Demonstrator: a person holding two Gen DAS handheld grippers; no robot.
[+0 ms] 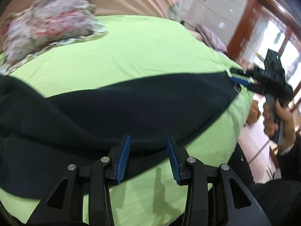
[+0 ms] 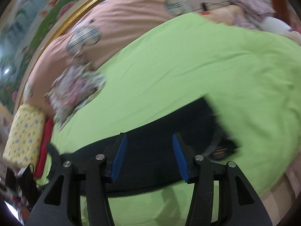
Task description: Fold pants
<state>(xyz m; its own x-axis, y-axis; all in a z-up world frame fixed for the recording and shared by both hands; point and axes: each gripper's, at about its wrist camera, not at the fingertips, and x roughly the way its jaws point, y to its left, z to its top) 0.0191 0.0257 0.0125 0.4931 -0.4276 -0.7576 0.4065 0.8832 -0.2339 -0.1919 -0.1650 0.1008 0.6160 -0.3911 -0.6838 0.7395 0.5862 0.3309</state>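
Observation:
Dark pants (image 1: 112, 109) lie stretched across a light green sheet (image 1: 131, 52) on a bed. My left gripper (image 1: 148, 141) is open, its blue pads over the near edge of the pants, nothing between them. The right gripper (image 1: 239, 79) shows at the far right end of the pants, held by a hand. In the right wrist view the right gripper (image 2: 149, 139) is open over the pants (image 2: 160, 145), close to the hem end. The waist end runs out of the left wrist view at the left.
A floral cloth (image 1: 49, 24) lies bunched at the back left of the bed. A pink quilt (image 2: 122, 17) lies behind. A yellow patterned pillow (image 2: 24, 133) and a red cloth (image 2: 45, 141) sit at the left edge. The green sheet (image 2: 207, 66) spreads beyond the pants.

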